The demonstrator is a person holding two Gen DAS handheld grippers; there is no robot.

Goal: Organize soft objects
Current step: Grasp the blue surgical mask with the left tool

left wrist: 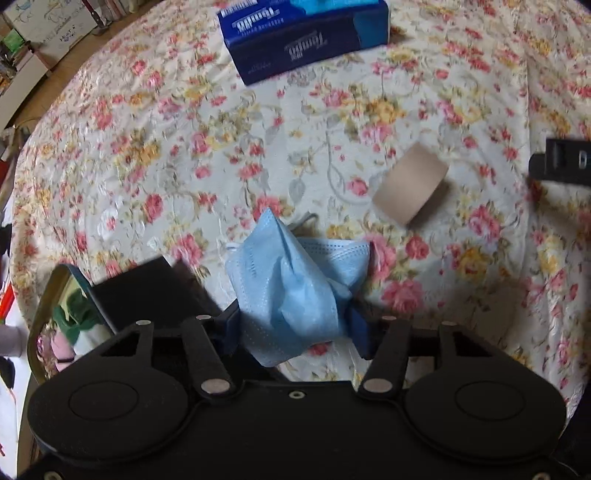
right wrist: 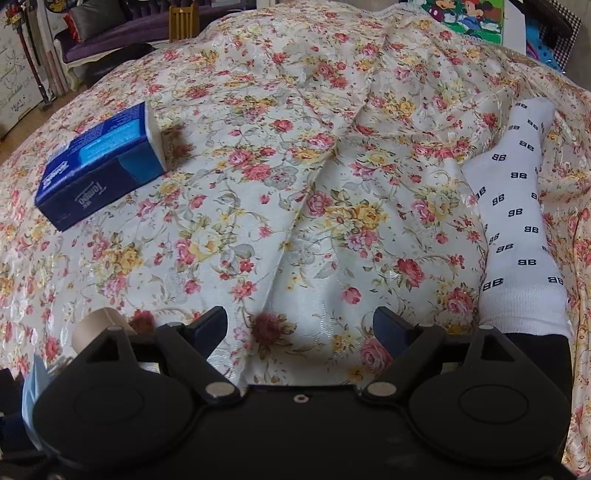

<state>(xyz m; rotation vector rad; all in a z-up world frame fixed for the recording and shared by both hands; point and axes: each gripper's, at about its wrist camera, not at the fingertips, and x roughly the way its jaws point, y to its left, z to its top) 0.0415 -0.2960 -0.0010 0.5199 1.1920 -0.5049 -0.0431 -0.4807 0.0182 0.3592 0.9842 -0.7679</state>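
My left gripper (left wrist: 295, 325) is shut on a crumpled light blue face mask (left wrist: 295, 280) and holds it just above the floral cloth (left wrist: 166, 155). A brown cardboard tube (left wrist: 410, 184) lies to its right; it also shows in the right wrist view (right wrist: 98, 325). A blue tissue pack (left wrist: 303, 37) lies further ahead, and shows at the left of the right wrist view (right wrist: 99, 162). My right gripper (right wrist: 299, 332) is open and empty over the cloth. A white sock (right wrist: 517, 221) with black logos lies to its right. The mask's edge (right wrist: 33, 380) shows at lower left.
The cloth (right wrist: 295, 147) is creased, with a ridge down its middle. Part of the other gripper (left wrist: 561, 162) shows at the right edge. Furniture (right wrist: 110, 48) and a colourful mat (right wrist: 465, 14) lie beyond the cloth.
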